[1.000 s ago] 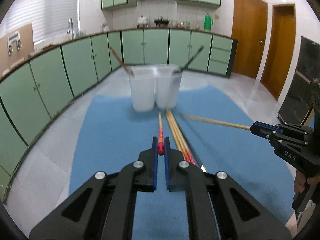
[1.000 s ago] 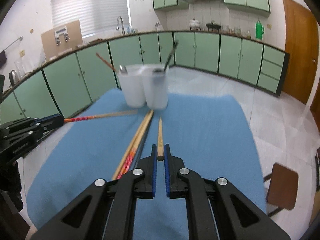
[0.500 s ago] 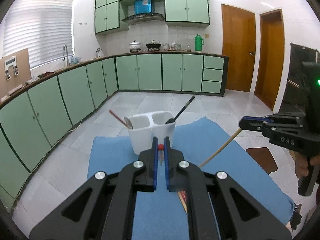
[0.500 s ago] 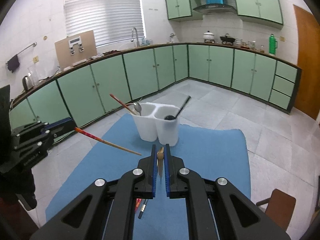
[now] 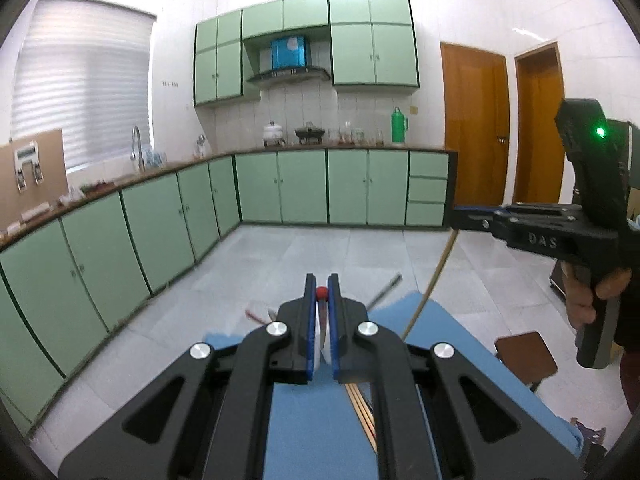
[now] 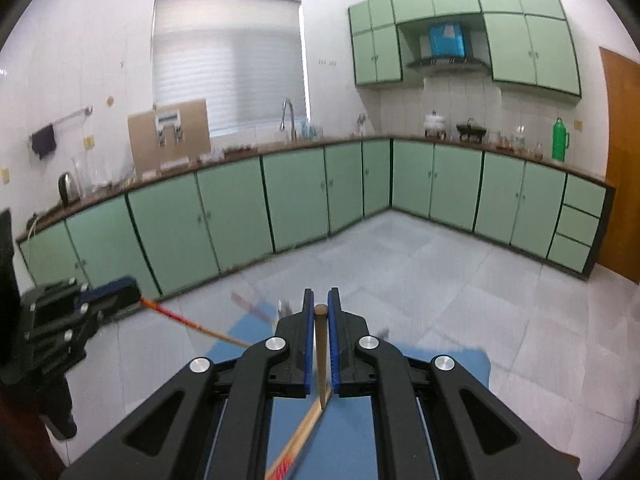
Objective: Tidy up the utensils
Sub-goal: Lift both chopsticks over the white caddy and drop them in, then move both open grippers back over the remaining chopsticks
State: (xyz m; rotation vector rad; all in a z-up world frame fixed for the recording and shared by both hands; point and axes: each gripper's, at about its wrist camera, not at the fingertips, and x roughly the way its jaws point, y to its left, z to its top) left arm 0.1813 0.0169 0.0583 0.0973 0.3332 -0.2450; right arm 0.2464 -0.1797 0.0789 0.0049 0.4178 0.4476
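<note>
A home kitchen, no question. Pale green base cabinets point(image 6: 236, 216) run along two walls under a dark countertop point(image 6: 452, 142), and matching wall cupboards point(image 5: 372, 40) hang above a range hood point(image 5: 289, 74). There is a tall tap point(image 6: 289, 118) below a window with the blind point(image 6: 228, 60) down, a kettle point(image 6: 67, 188) on the counter, pots point(image 5: 309, 133) on the stove, a green thermos flask point(image 5: 398, 125) at the end. Wooden doors point(image 5: 474, 124) lead off to the right, grey floor tiles point(image 6: 420, 276) underfoot.
</note>
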